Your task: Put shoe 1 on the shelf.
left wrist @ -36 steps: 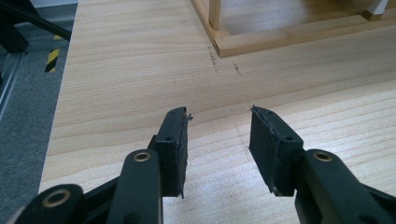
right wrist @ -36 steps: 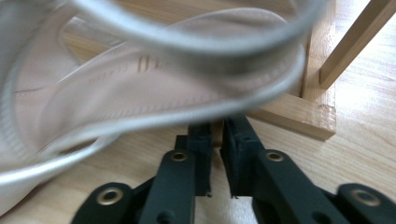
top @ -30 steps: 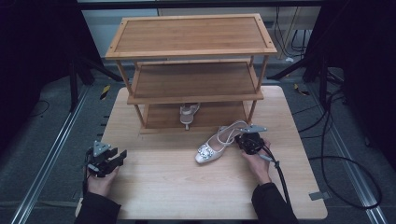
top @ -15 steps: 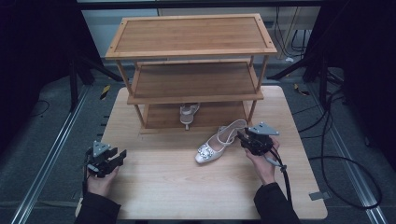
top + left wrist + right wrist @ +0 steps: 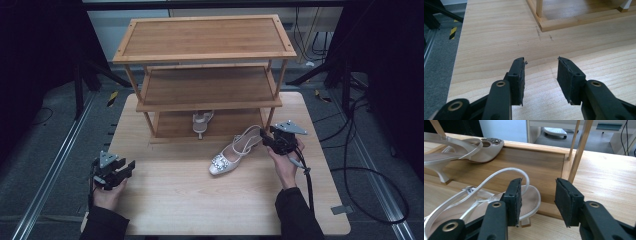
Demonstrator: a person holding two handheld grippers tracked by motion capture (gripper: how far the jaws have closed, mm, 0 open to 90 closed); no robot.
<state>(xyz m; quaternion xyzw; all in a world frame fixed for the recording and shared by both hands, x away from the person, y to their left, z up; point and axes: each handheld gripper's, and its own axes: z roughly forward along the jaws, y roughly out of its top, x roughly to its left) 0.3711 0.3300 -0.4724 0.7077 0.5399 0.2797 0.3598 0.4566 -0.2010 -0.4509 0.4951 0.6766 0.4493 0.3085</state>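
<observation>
A silver slingback shoe (image 5: 234,153) with a jewelled toe lies on the wooden table (image 5: 200,200), its toe toward the person and its heel toward the rack. My right gripper (image 5: 265,138) is at the shoe's heel, open. In the right gripper view the right gripper (image 5: 537,182) has the heel strap (image 5: 509,171) and insole (image 5: 532,199) just beside and behind its left jaw, and nothing sits between the jaws. A matching shoe (image 5: 202,122) (image 5: 474,148) stands on the rack's bottom shelf. My left gripper (image 5: 128,167) (image 5: 541,60) rests open over bare table at the front left.
A three-level wooden shoe rack (image 5: 207,55) stands at the back of the table; its front right post (image 5: 577,150) and bottom rail (image 5: 534,167) are close ahead of the right gripper. Dark floor, cables and metal rails surround the table.
My right gripper has shifted a little right and toward the rack, beside the shoe's heel. The shoe and the left gripper have stayed put.
</observation>
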